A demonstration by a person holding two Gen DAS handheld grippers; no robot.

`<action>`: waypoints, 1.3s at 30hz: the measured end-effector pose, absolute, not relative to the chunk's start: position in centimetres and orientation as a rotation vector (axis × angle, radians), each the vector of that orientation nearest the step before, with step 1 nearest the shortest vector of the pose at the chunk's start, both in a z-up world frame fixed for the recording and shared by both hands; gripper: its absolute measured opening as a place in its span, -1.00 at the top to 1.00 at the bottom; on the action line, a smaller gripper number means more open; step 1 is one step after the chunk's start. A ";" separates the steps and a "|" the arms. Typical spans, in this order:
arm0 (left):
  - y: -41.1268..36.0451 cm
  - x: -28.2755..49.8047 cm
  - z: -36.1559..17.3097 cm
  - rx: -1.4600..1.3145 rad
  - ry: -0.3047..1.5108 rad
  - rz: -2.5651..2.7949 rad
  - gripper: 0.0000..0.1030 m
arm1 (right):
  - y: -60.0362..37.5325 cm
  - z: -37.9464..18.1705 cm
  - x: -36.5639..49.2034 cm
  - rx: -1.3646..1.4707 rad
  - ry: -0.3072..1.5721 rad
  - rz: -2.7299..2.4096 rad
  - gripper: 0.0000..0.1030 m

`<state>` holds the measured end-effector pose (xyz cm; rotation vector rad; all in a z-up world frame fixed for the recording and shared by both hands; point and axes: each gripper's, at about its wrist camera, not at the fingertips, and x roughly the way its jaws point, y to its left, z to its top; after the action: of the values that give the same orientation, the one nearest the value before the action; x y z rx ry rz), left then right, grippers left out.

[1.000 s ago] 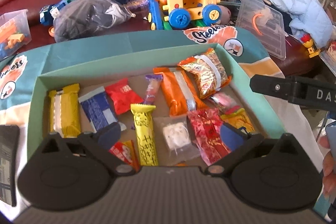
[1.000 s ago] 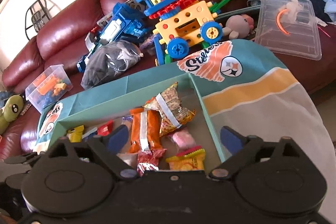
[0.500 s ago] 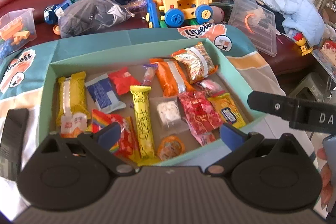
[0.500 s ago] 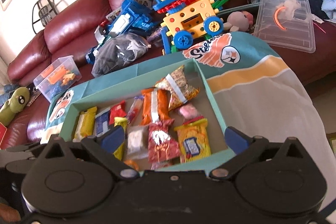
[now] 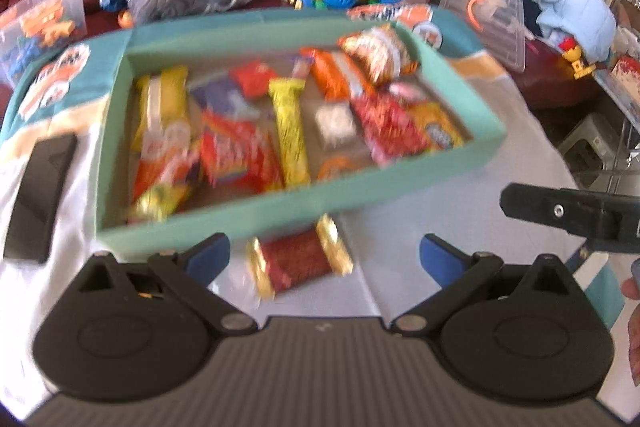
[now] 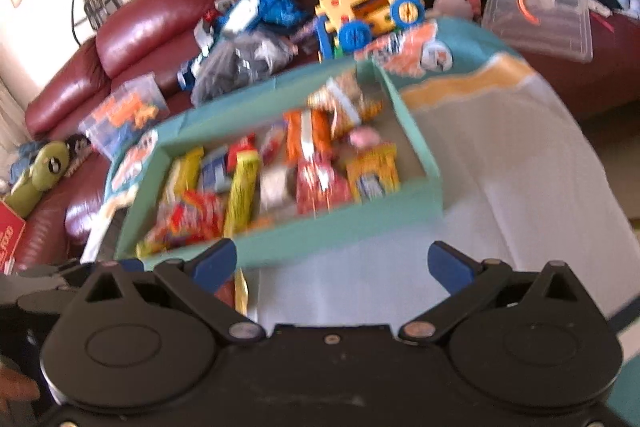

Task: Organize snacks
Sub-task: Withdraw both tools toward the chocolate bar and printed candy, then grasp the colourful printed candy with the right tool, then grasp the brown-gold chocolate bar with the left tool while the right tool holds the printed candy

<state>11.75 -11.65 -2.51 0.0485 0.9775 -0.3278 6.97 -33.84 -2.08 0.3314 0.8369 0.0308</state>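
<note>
Box interior packed with snacks, little bare floor; teal box (image 5: 304, 211) wall blocks low approach. Cloth (image 6: 500, 211) right of box bare. Red-gold candy (image 5: 298, 263) lies just before near wall.

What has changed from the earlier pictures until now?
Both grippers, left and right, pulled back from the teal box, bringing into view a red, gold-ended snack on the cloth before it. Nothing was grasped; both remain open, and the box's snacks look unmoved.
</note>
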 end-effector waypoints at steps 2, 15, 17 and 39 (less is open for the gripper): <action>-11.2 11.0 -3.4 0.046 1.001 -0.325 -1.00 | -33.6 -3.1 6.1 0.330 0.867 0.030 -1.00; -7.9 9.0 -6.1 0.016 1.060 -0.263 -1.00 | -30.7 -6.9 1.4 0.178 0.967 0.097 -0.56; -7.6 9.2 -6.1 0.009 1.061 -0.252 -1.00 | -30.3 -7.3 1.2 0.151 0.984 0.108 -0.38; -11.2 13.2 -7.6 0.093 1.030 -0.369 -0.52 | -33.1 -8.2 2.2 0.151 0.953 -0.001 0.61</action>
<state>13.16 -11.15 -7.56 0.0928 1.0295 -0.3692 2.23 -33.15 -8.25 0.1511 0.9532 -0.0007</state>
